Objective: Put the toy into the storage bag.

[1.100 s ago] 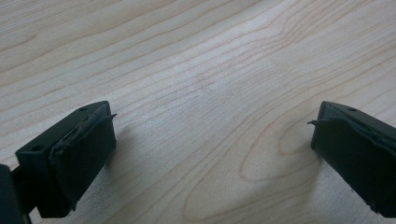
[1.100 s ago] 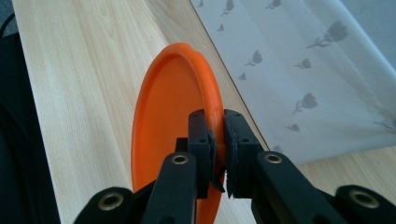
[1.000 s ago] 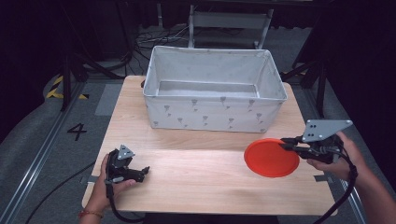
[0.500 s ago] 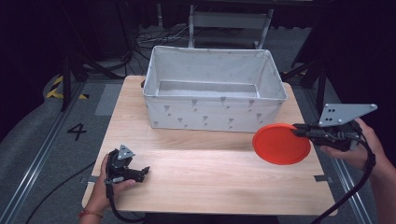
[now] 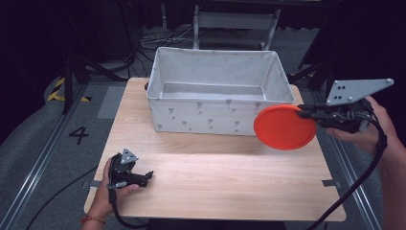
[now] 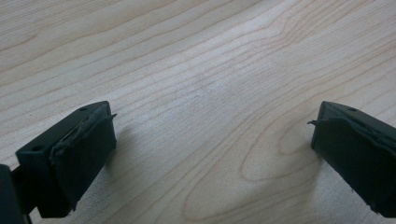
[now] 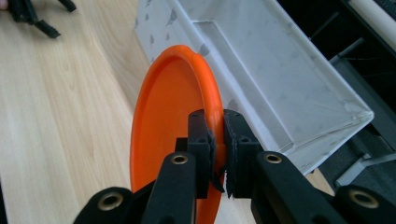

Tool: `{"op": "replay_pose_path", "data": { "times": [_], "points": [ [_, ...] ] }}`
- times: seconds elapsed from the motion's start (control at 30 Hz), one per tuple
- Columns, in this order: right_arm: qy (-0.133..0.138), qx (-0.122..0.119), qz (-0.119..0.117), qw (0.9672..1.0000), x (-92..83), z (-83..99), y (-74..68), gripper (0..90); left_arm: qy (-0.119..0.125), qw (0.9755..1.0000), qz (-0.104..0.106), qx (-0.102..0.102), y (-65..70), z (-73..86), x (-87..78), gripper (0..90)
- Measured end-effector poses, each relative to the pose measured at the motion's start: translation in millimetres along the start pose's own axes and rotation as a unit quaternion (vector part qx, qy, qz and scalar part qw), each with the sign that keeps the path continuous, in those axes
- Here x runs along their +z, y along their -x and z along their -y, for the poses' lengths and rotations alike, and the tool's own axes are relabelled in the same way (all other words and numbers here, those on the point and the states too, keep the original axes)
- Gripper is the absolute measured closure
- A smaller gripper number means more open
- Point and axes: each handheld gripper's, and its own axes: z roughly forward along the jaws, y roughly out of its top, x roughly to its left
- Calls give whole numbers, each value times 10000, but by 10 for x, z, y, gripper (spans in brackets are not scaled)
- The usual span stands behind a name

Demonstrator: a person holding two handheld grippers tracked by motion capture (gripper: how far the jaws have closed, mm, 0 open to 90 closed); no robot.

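I stand at a light wooden table (image 5: 230, 191). The floor (image 5: 43, 148) around it is grey carpet, with a black number 4 (image 5: 79, 135) on my left. Yellow and black tape (image 5: 60, 91) sits farther left. Cables (image 5: 158, 38) lie far back, where the room is dark.
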Motion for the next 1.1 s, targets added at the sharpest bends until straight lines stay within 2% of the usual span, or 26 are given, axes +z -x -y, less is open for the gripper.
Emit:
{"op": "replay_pose_path", "data": {
  "times": [0.27, 0.6, 0.93, 1.1],
  "points": [
    [170, -6, 99, 9998, -10, -228, 156, 828, 0, 10000, -1, -5, 1, 0, 0, 3],
    [153, 22, 251, 9996, 61, -382, 362, 828, -1, 10000, -1, -2, 0, 0, 0, 2],
    [188, 188, 443, 9987, 145, -507, 687, 828, -3, 10000, 0, -2, 0, 0, 0, 2],
    [177, 303, 535, 9979, 243, -520, 843, 828, 11, 10000, -7, -8, 2, 1, 1, 3]
  ]
}}
